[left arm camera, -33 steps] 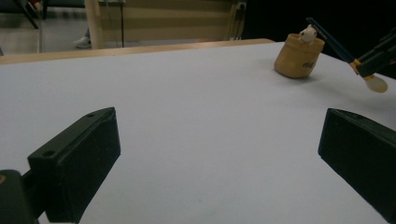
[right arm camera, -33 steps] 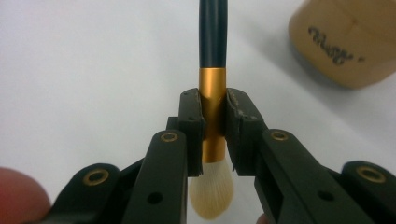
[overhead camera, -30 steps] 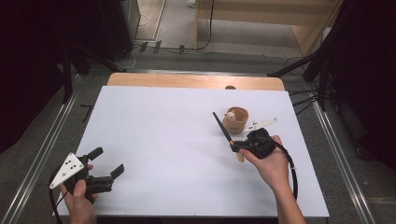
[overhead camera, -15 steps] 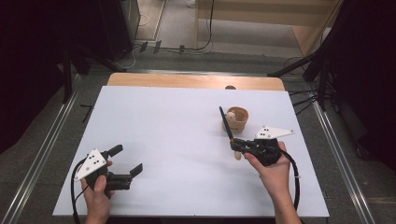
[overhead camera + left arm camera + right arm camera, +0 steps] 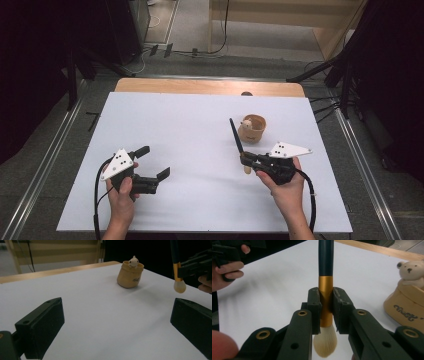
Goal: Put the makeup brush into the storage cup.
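My right gripper (image 5: 245, 160) is shut on the gold ferrule of a makeup brush (image 5: 235, 137), right of the table's middle. The dark handle points up and away, and the pale bristles hang just above the white sheet. In the right gripper view both pads (image 5: 314, 303) press on the brush (image 5: 326, 287). A tan pot (image 5: 252, 131) with a small bear figure in it stands just beyond. My left gripper (image 5: 154, 162) is open at the front left, with nothing between its jaws. The left gripper view (image 5: 115, 325) looks across at the pot (image 5: 130, 276) and the brush (image 5: 178, 270).
A white sheet (image 5: 190, 130) covers the table, with a wooden strip (image 5: 200, 86) bare along the far edge. Metal rails run along both sides. Cables and dark stands lie on the floor beyond the table. A person's hands hold both grippers from the near edge.
My left gripper has moved right and a little away from the near edge. The right hand has shifted slightly and rolled, so its grey plate now shows; the brush stays gripped.
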Motion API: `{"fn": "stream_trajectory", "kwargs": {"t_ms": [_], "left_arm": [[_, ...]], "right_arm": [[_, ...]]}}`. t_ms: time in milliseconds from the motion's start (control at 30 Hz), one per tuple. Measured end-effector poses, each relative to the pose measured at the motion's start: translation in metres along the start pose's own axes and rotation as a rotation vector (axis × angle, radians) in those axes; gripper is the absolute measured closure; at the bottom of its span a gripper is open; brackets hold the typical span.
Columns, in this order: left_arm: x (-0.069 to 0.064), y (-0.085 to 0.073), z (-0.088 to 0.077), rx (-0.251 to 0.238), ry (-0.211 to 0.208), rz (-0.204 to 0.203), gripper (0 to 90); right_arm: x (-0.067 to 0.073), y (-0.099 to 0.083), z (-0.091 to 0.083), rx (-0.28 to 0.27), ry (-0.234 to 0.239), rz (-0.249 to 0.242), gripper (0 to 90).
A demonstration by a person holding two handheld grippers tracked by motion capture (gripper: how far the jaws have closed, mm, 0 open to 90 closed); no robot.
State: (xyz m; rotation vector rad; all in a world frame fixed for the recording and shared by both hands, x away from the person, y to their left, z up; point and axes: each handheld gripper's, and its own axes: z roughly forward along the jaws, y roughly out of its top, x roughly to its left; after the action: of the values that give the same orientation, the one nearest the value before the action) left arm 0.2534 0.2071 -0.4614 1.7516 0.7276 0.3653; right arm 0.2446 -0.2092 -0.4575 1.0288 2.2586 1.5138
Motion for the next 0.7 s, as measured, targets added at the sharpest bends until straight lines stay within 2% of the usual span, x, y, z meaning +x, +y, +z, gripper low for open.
{"fn": "stream_trajectory", "kwargs": {"t_ms": [67, 200, 367, 567, 700], "left_arm": [[-0.001, 0.000, 0.001, 0.006, -0.004, 0.006, 0.0], [-0.004, 0.000, 0.005, 0.005, -0.032, 0.000, 0.0], [-0.014, 0.004, 0.013, 0.018, -0.074, -0.006, 0.0], [-0.020, 0.012, 0.015, 0.033, -0.100, -0.001, 2.5], [-0.024, 0.015, 0.018, 0.065, -0.124, -0.010, 5.3]], "right_arm": [[0.001, 0.000, 0.001, 0.000, 0.004, 0.002, 79.4], [0.008, 0.000, 0.004, 0.004, 0.002, -0.025, 79.3], [0.016, 0.002, 0.009, 0.010, 0.011, -0.045, 79.4], [0.026, 0.004, 0.017, 0.059, 0.013, -0.111, 79.3], [0.028, 0.006, 0.018, 0.083, 0.009, -0.141, 79.3]]}}
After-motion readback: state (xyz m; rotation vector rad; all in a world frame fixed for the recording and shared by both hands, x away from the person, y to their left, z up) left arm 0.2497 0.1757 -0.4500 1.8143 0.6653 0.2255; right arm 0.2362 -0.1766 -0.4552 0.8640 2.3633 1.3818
